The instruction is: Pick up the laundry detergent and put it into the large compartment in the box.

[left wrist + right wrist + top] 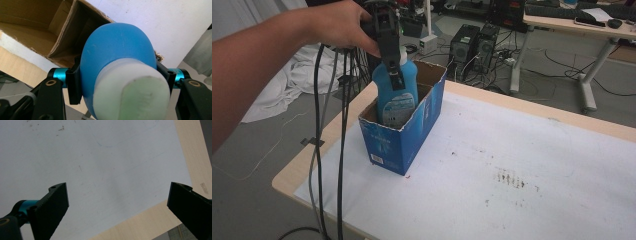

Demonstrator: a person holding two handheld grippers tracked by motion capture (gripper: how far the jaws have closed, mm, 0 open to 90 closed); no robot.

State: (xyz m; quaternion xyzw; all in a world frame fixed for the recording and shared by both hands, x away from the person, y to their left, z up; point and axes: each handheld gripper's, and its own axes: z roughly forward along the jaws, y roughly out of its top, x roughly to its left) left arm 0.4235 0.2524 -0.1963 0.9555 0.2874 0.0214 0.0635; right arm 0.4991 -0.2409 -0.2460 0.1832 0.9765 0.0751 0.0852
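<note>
A blue bottle with a white cap stands partly inside an open blue cardboard box at the table's left end. My left gripper, held by a hand coming in from the left, is shut on the bottle's shoulders just below the cap. In the left gripper view the bottle sits between the two black jaws, with the white cap nearest the camera and the box's brown inside below. My right gripper stands open over the white sheet, with nothing between its jaws.
A white sheet with a few dark stains covers the wooden table. Black cables hang from the left gripper past the table's left edge. Computer towers, a desk and a white cloth lie on the floor behind.
</note>
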